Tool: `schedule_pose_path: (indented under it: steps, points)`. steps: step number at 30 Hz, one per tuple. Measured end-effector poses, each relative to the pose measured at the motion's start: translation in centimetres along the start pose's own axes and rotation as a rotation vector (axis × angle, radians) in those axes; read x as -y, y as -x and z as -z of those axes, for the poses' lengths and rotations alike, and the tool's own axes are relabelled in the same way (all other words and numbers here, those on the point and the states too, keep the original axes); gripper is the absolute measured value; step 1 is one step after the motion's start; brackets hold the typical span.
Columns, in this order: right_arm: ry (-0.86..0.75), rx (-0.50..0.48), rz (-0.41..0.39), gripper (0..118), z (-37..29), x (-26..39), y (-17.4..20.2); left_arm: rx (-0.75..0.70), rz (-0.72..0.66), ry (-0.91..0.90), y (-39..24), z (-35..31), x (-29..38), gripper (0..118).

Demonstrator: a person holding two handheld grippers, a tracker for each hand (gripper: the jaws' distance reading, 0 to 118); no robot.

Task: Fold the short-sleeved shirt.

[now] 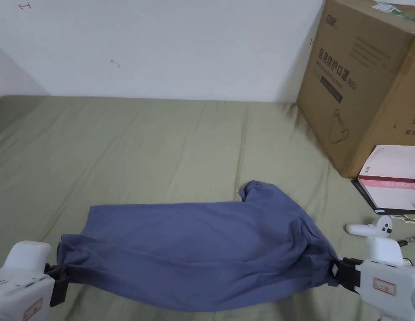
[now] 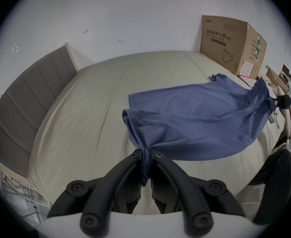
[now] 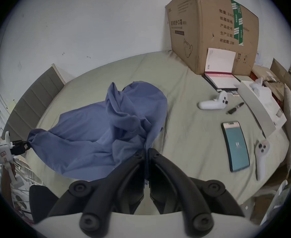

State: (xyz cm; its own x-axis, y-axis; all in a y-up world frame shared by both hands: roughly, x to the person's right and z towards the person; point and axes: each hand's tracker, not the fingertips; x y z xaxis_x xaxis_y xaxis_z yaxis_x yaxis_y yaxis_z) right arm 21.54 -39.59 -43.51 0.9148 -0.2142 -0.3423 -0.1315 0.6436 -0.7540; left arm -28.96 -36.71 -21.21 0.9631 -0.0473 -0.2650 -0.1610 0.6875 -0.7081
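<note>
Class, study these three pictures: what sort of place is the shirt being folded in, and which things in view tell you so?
Probably a bedroom, also used for storage: the blue shirt lies on a bed with an olive sheet, a padded headboard at one end, and a large cardboard box against the wall.

A bed [image 1: 160,138] with a wrinkled olive-green sheet carries everything. A blue shirt [image 1: 194,246] lies across its near part, stretched between the left gripper [image 1: 60,278] and the right gripper [image 1: 338,271], the far edge resting on the sheet. Beyond the right gripper, a cardboard box [image 1: 361,83] stands on the bed against the wall, with a white and pink book [image 1: 390,179] leaning at its foot. A white controller [image 1: 369,228] lies just beyond the right gripper. To that gripper's right lie a phone [image 3: 235,145] and a second controller [image 3: 261,157].
</note>
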Motion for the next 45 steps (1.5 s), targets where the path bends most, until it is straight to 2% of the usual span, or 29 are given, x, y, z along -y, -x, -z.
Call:
schedule_pose_path:
  steps: [7,11,12,13,14,15,16,17,19,22,23,24,25,26,29,32,38,39,41,42,45]
  points:
    - [0.199,0.061,0.074,3,1.3,7.5,-0.5,0.030,-0.073,0.180,1.1,1.7,5.6,8]
    - [0.189,0.098,0.121,3,1.9,8.8,-0.2,0.013,-0.098,0.195,0.7,2.5,7.1,8]
    - [0.168,0.096,0.136,9,1.7,8.5,-0.3,0.002,-0.101,0.183,0.6,2.2,7.0,8]
    - [0.150,0.093,0.148,30,0.9,8.1,-0.1,-0.012,-0.110,0.157,0.6,1.5,6.8,13]
    - [0.134,0.074,0.155,79,0.2,7.8,0.1,-0.028,-0.118,0.123,0.5,0.5,6.4,43]
    - [0.100,0.061,0.151,101,-0.9,7.4,0.6,-0.042,-0.119,0.092,0.3,-0.3,6.2,83]
    - [0.017,0.057,0.125,103,-2.6,6.7,1.2,-0.053,-0.104,0.020,-0.2,-1.8,5.9,109]
    - [-0.050,0.045,0.089,103,-4.0,6.1,2.1,-0.046,-0.085,-0.104,-0.6,-3.5,5.6,113]
    - [-0.224,0.007,0.014,103,-6.5,5.3,4.2,-0.026,-0.086,-0.280,-1.5,-5.9,4.6,110]
    - [-0.430,0.015,-0.135,101,-8.8,4.6,7.9,-0.064,-0.065,-0.418,-2.1,-6.6,3.0,108]
    - [-0.481,0.022,-0.177,87,-9.2,4.4,9.0,-0.081,-0.047,-0.441,-2.4,-6.6,2.5,96]
    - [-0.509,0.000,-0.194,58,-9.0,4.3,9.8,-0.086,-0.023,-0.440,-2.5,-6.4,2.0,75]
    - [-0.521,-0.004,-0.204,23,-8.9,4.1,10.5,-0.099,-0.017,-0.416,-2.7,-6.0,1.4,44]
    - [-0.501,0.003,-0.194,8,-8.4,4.0,11.0,-0.111,-0.009,-0.383,-2.6,-4.7,1.1,10]
    - [-0.454,-0.064,-0.173,8,-7.2,3.6,11.4,-0.061,-0.021,-0.313,-1.8,-2.3,0.0,7]
    - [-0.440,-0.053,-0.184,8,-5.8,3.7,11.4,-0.059,-0.009,-0.214,-0.8,1.9,-1.4,5]
    - [-0.355,-0.021,-0.188,8,-2.6,3.3,10.0,-0.085,0.035,-0.066,2.2,13.5,-5.6,8]
    - [-0.346,-0.015,-0.185,8,-2.2,3.1,9.7,-0.104,0.060,-0.038,2.6,15.5,-6.4,24]
    - [-0.318,0.006,-0.177,8,-1.6,2.8,9.1,-0.112,0.082,0.007,3.7,19.8,-7.7,89]
    - [-0.311,0.013,-0.172,8,-1.2,2.6,8.7,-0.122,0.090,0.023,3.6,21.5,-8.4,101]
    - [-0.279,0.050,-0.165,8,-0.5,1.9,7.6,-0.117,0.058,0.101,4.7,26.8,-9.4,100]
